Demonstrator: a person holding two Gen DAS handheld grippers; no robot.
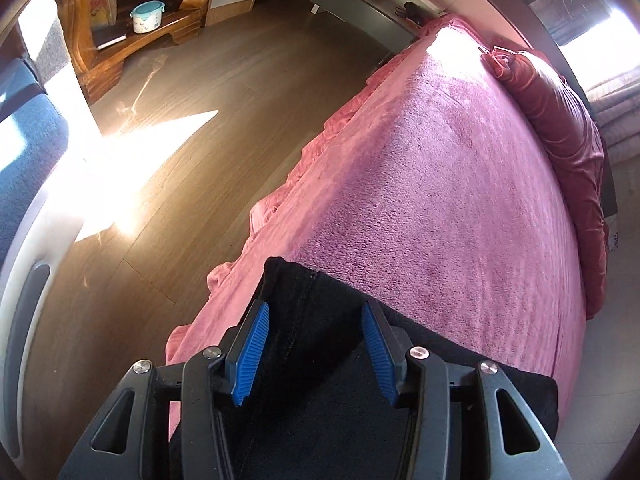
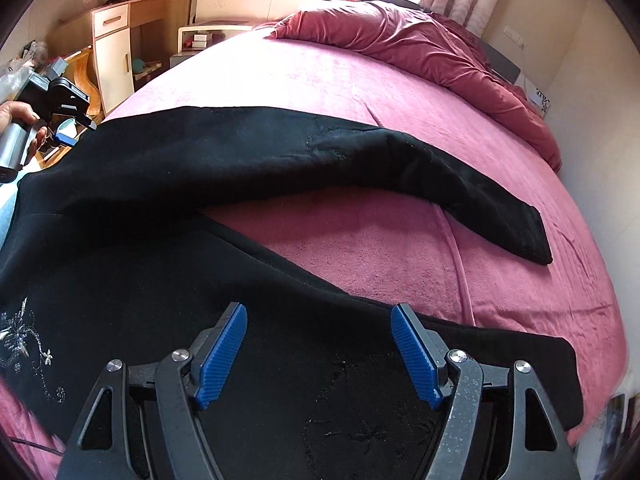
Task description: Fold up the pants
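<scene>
Black pants [image 2: 208,160] lie spread on a pink blanket [image 2: 360,88]. One leg curves away to a cuff [image 2: 532,236]; the nearer leg [image 2: 320,360] runs under my right gripper [image 2: 318,312], which hovers open over it with cloth below the blue pads [image 2: 222,352]. The other end of the pants [image 1: 316,292] sits at the bed's edge between the jaws of my left gripper [image 1: 314,312]. Its pads [image 1: 250,348] stand apart and do not press the cloth. In the right wrist view a hand [image 2: 16,114] holds the left gripper [image 2: 66,130] at the far left.
A dark red duvet [image 2: 420,44] is bunched at the head of the bed. The wooden floor [image 1: 192,152] with a bright sun patch lies left of the bed edge. Wooden cabinets [image 2: 116,48] and a nightstand [image 1: 360,4] stand beyond.
</scene>
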